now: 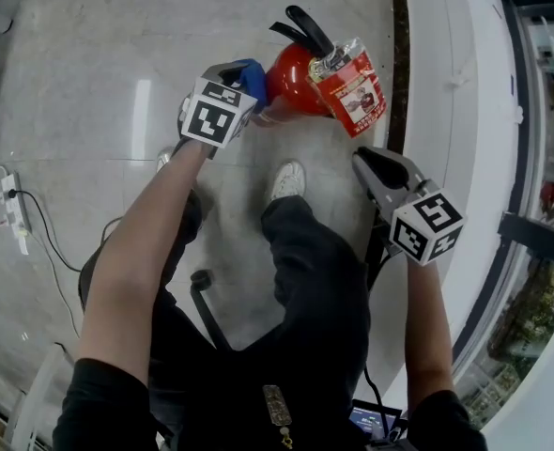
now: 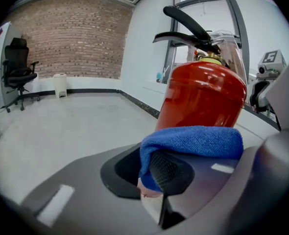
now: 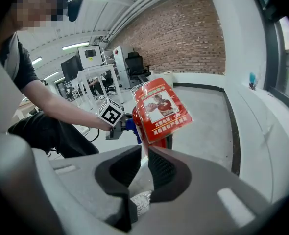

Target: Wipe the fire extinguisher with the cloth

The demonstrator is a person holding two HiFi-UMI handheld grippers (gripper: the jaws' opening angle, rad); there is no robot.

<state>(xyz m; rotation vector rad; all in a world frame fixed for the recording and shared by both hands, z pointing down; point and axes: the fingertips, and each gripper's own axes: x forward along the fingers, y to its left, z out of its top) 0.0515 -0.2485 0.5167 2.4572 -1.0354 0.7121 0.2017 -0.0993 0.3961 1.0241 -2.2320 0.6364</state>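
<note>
Head view showed your left gripper (image 1: 234,88) clenched on the blue cloth (image 1: 253,75), which pressed against the left side of the glossy red fire extinguisher (image 1: 291,78). It had black levers on top and sat near the wall's dark skirting (image 1: 400,83). In the left gripper view the cloth hid its lower body. Further right, your right gripper (image 1: 363,161) pinched the clear sleeve of its red tag (image 1: 357,90).
</note>
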